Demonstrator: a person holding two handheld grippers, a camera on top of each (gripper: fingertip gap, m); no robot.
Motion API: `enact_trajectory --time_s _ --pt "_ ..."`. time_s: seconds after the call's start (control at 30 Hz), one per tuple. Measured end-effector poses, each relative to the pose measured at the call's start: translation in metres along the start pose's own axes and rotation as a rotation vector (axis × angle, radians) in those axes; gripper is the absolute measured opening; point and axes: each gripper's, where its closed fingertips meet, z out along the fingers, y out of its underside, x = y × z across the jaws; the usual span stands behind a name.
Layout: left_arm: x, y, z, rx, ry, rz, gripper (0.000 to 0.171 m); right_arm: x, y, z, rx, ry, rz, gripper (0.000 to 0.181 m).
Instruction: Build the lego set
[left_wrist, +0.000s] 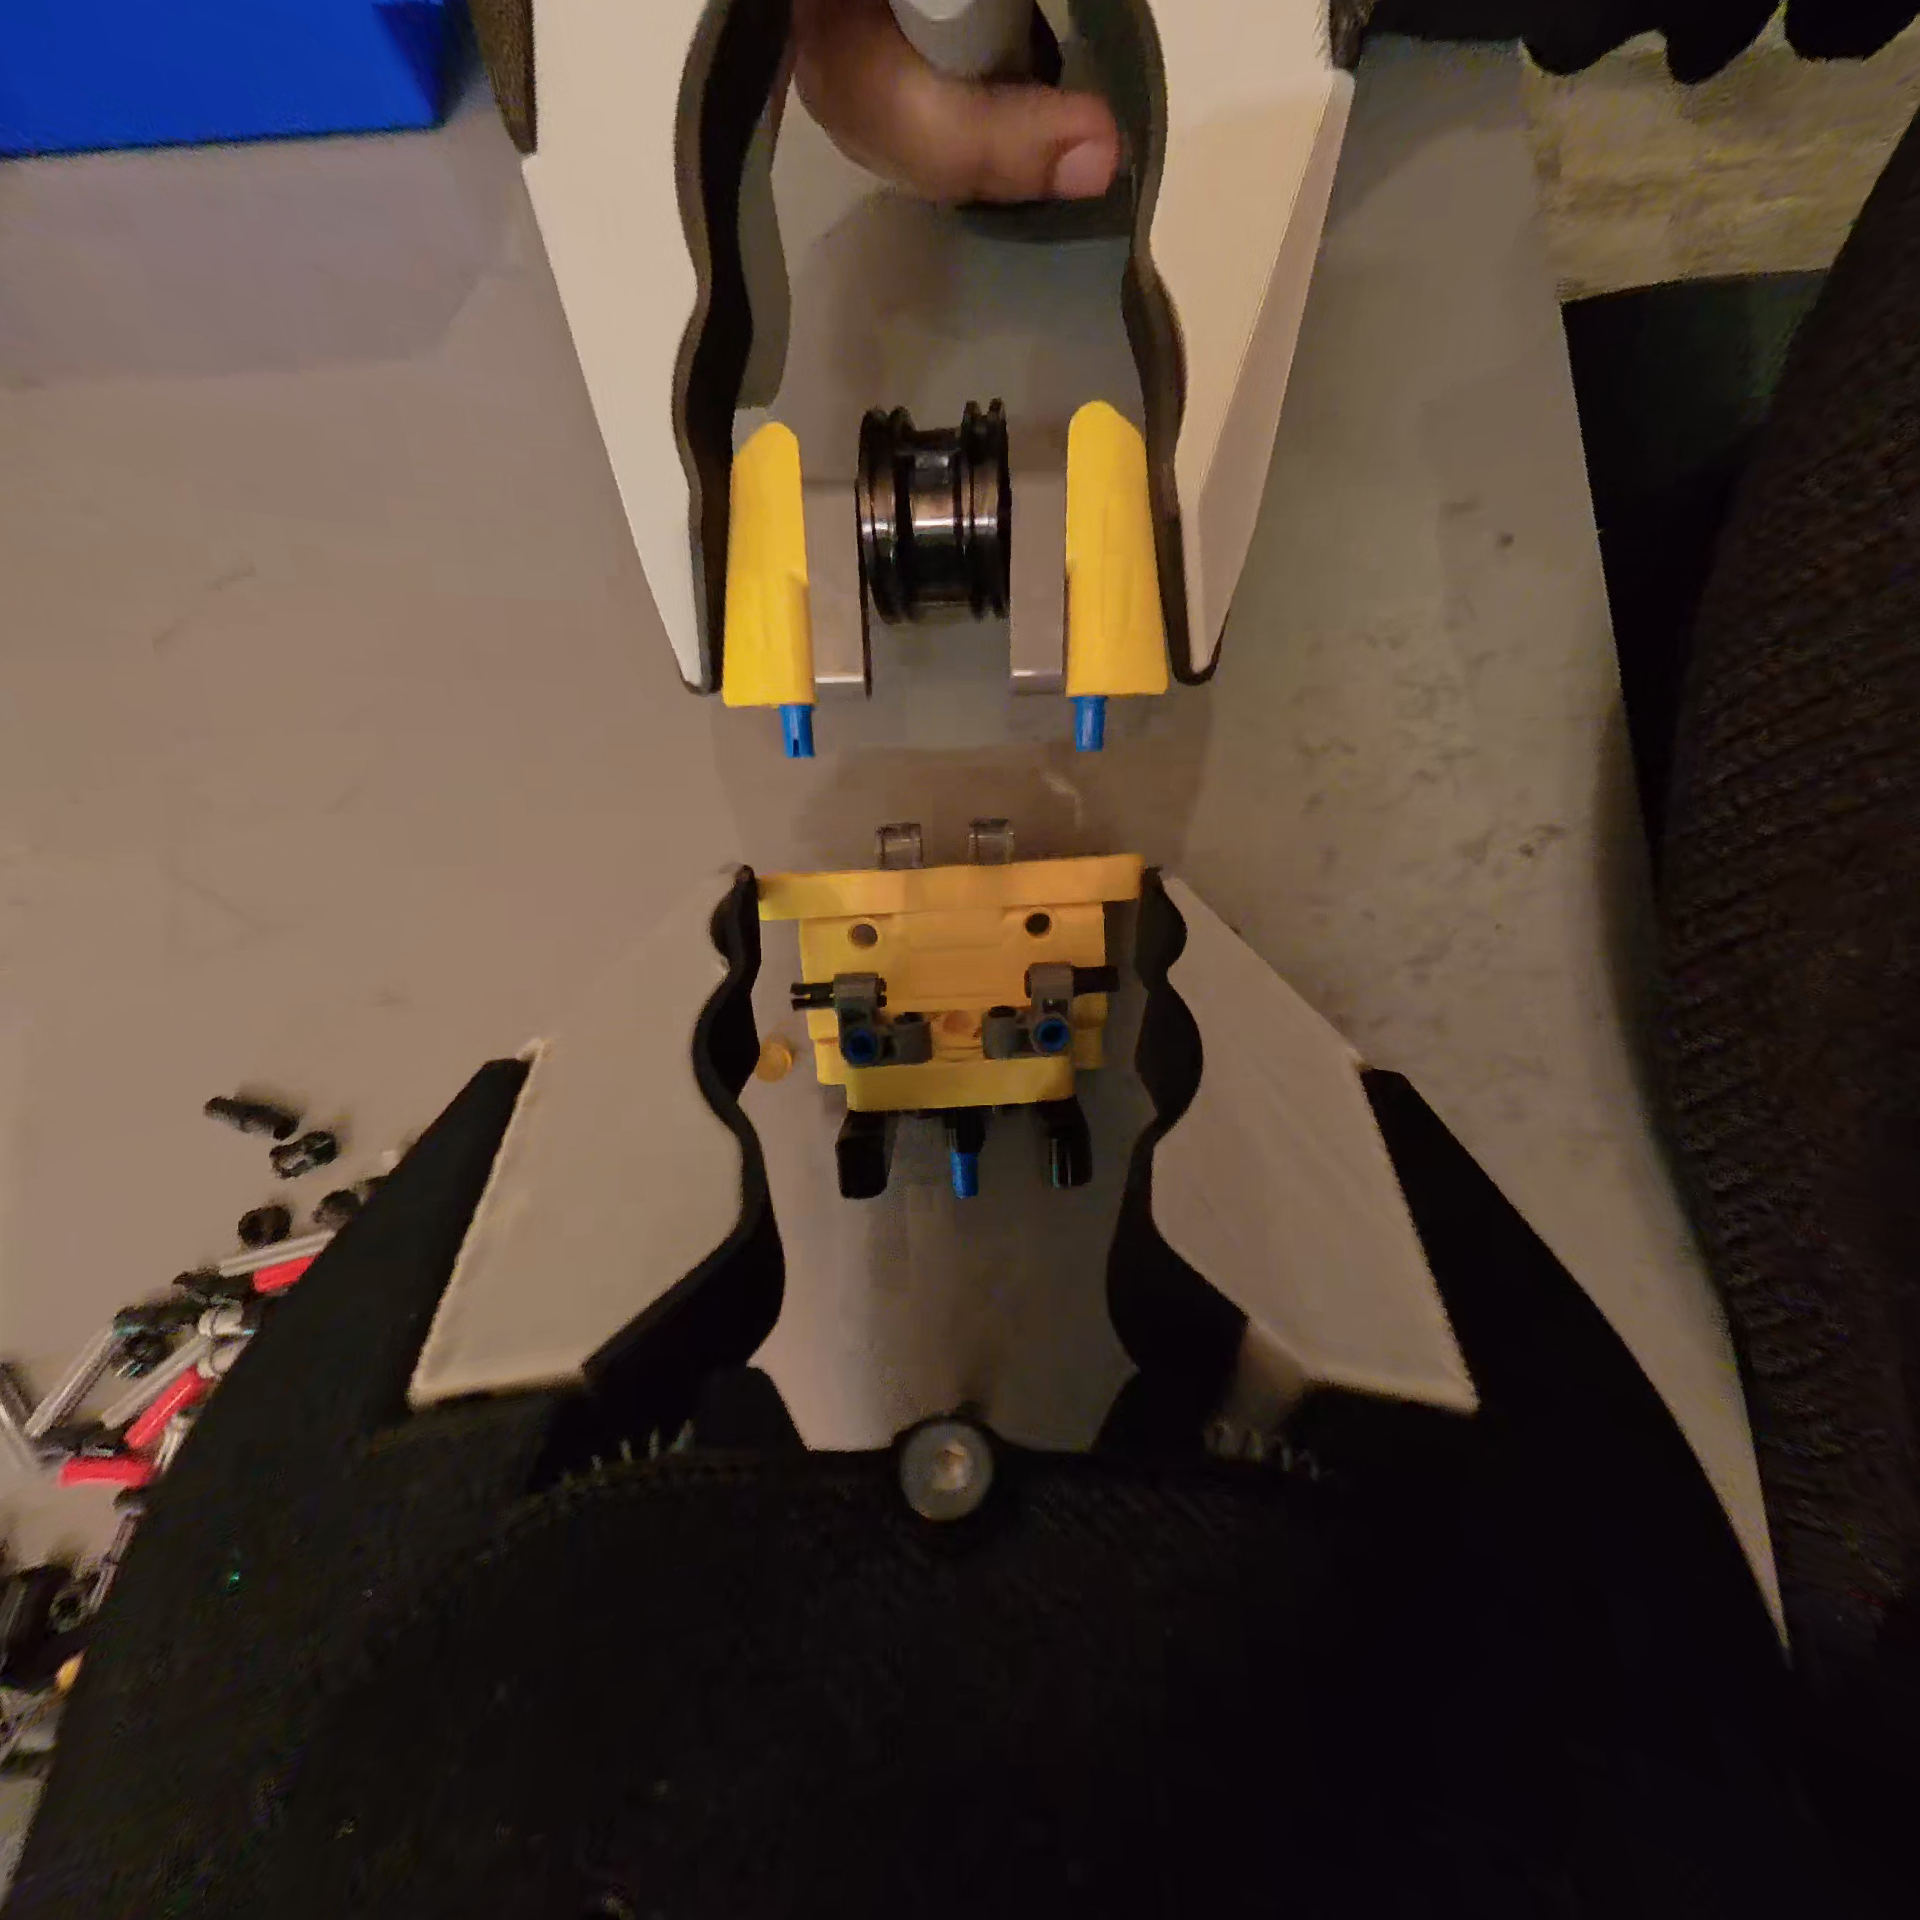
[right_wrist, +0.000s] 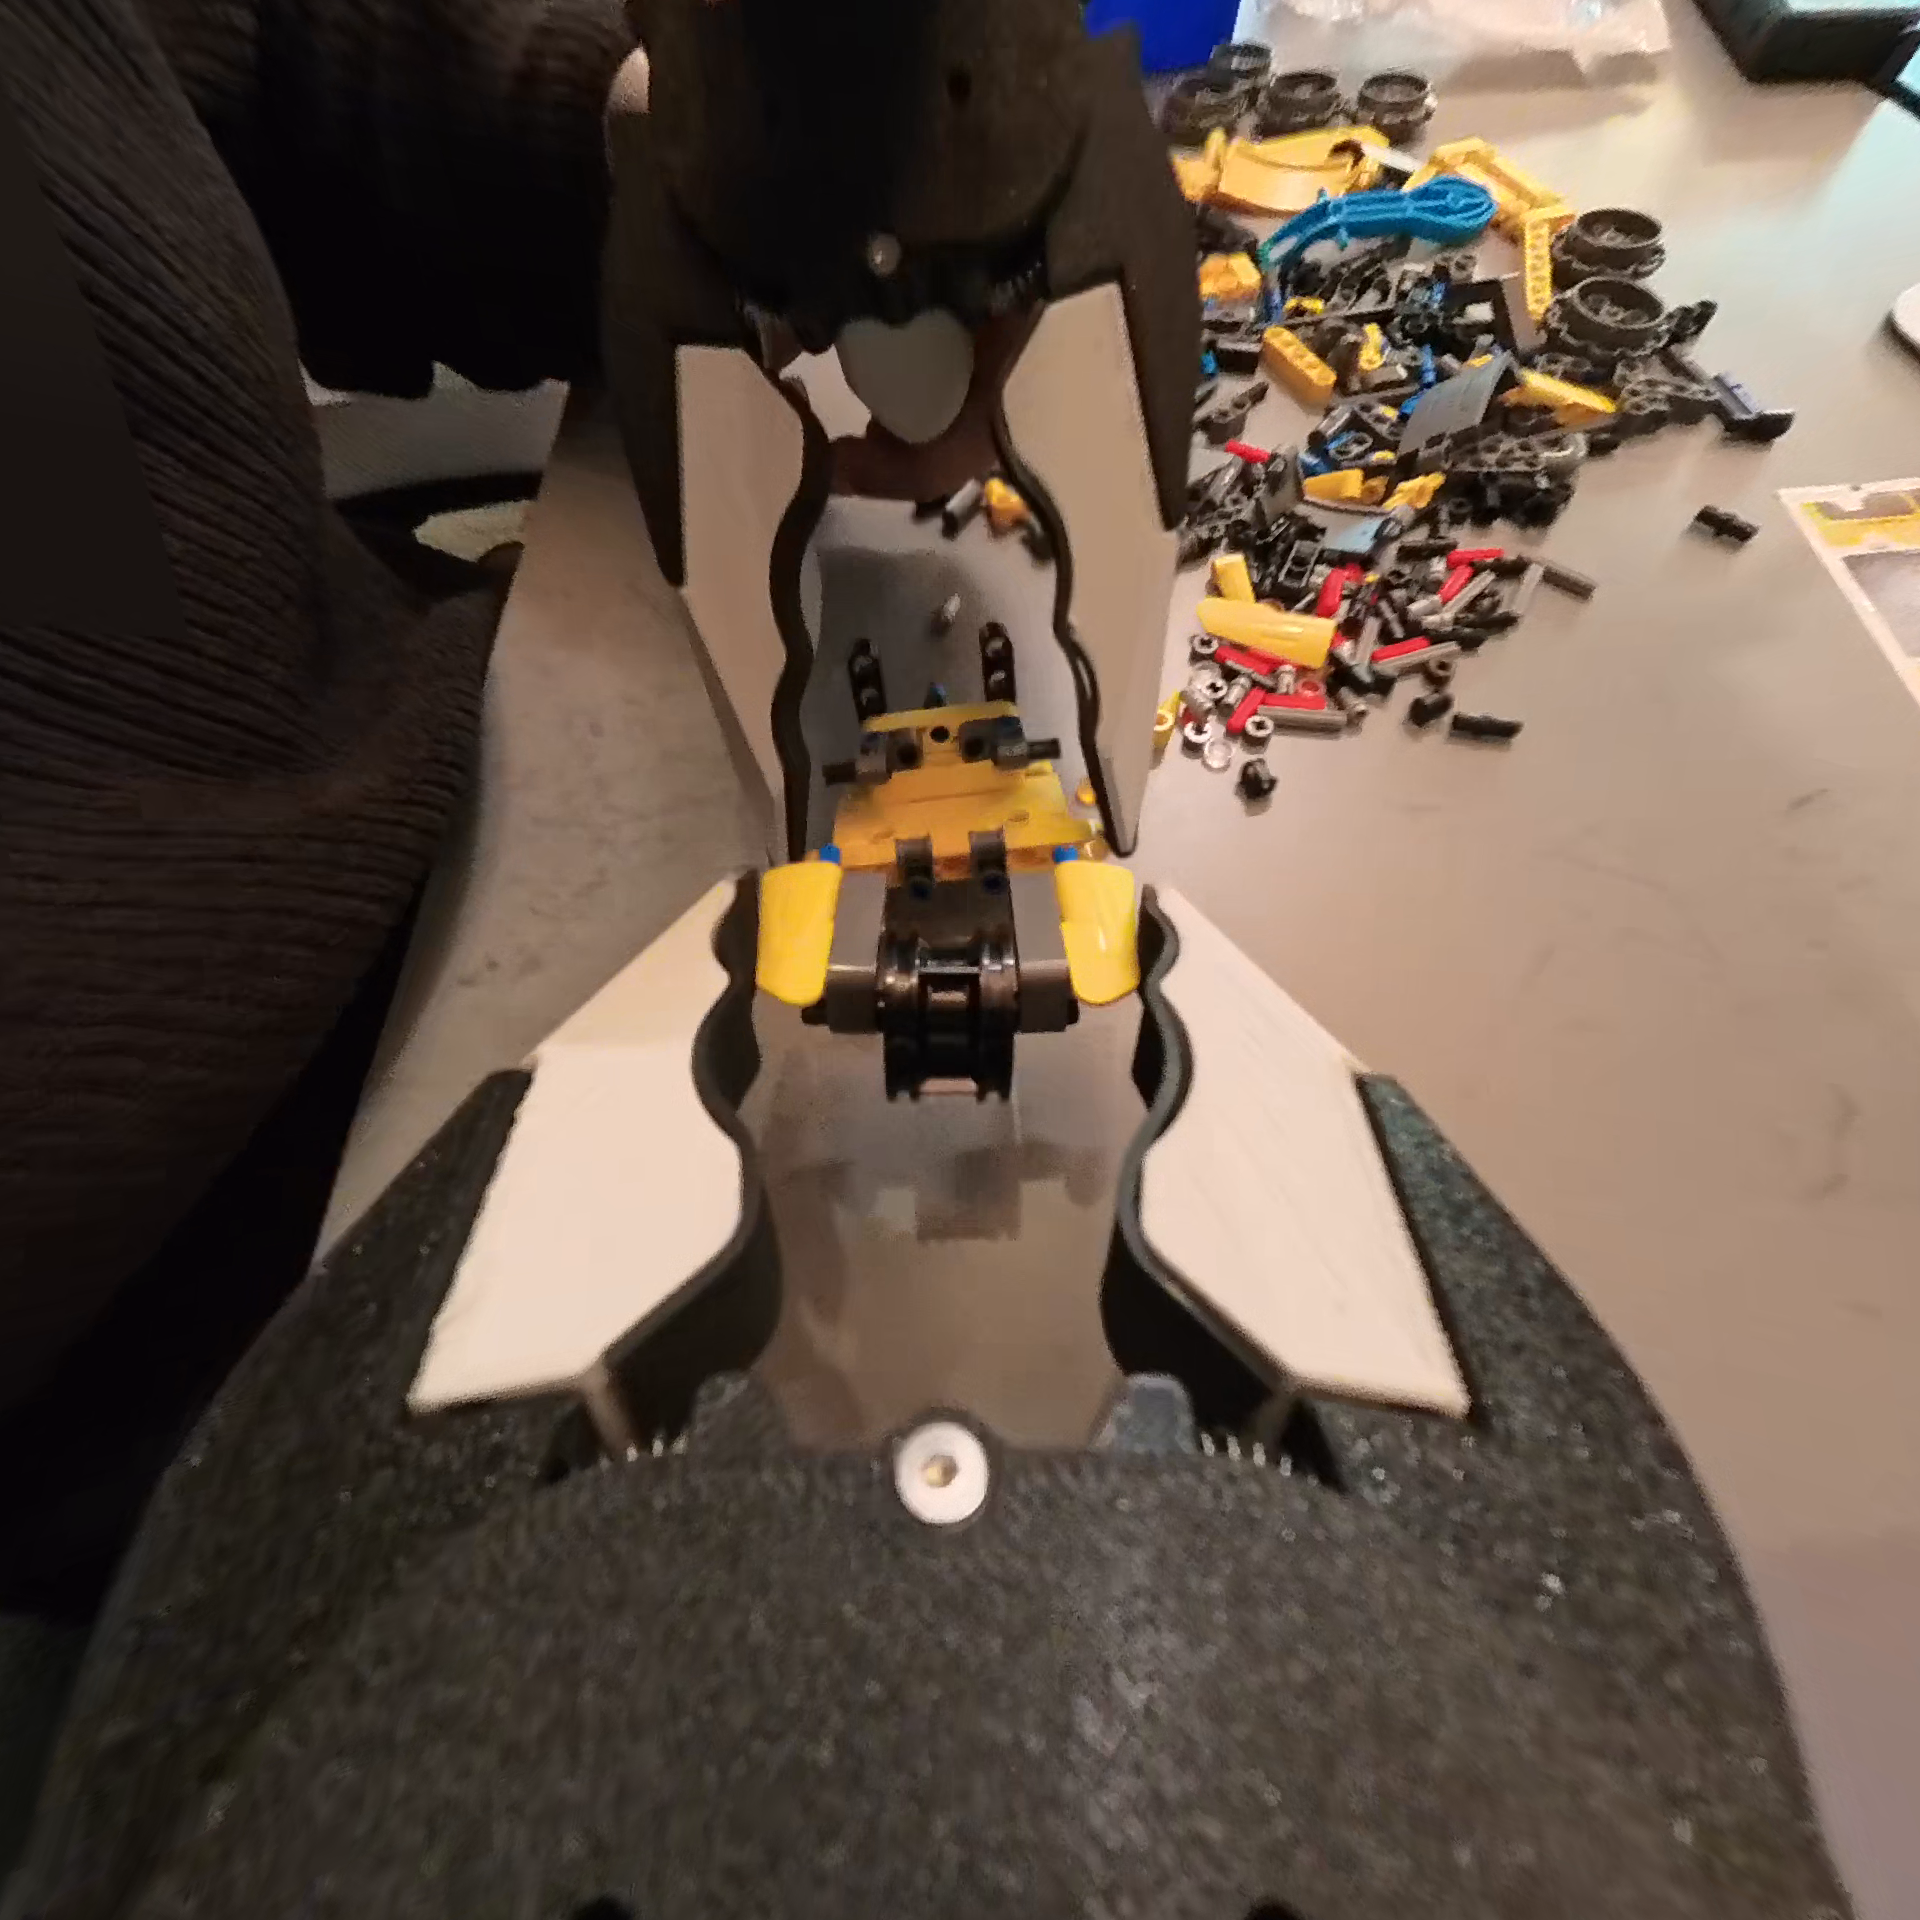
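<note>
Two tools face each other at frame centre: our left tool (left_wrist: 948, 997) clamps the yellow block assembly (left_wrist: 951, 997), our right tool (right_wrist: 940, 945) clamps the wheel piece (right_wrist: 943, 997) with yellow fairings, just apart above the tabletop (right_wrist: 1455, 1039); loose parts (right_wrist: 1382, 436) lie upper right

Yellow block assembly (left_wrist: 940, 997) at frame centre, clamped between left fingers (left_wrist: 740, 997); wheel piece (right_wrist: 940, 961) with yellow fenders gripped by right fingers (right_wrist: 1158, 961), just apart.

Your L wrist cam looks down along its jaws, close-up, at the yellow block assembly (left_wrist: 951, 1003) between them. R cam faces opposite way, equally close; both views share that assembly (right_wrist: 940, 790) and the wheel piece (left_wrist: 933, 520) betw. R jaws.
</note>
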Motion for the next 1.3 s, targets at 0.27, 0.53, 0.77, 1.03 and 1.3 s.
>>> enact_trajectory --time_s 0.27,0.53,0.77,1.03,1.3 --pt "0.002 0.0 0.003 0.054 0.041 -0.011 0.07 -0.002 0.014 0.014 -0.085 -0.017 -0.005 0.073" --pt "0.005 0.012 0.009 -0.04 0.042 -0.013 0.076 -0.001 0.021 0.018 -0.135 0.003 -0.011 0.073" --pt "0.009 0.015 0.009 -0.1 0.019 0.028 0.072 0.0 0.023 0.016 -0.14 0.007 -0.004 0.073" --pt "0.011 0.015 0.008 -0.098 0.031 0.015 0.072 0.0 0.023 0.016 -0.14 0.01 -0.008 0.073" --pt "0.011 0.019 0.004 -0.124 0.044 0.031 0.067 0.0 0.023 0.016 -0.143 0.012 -0.009 0.073"
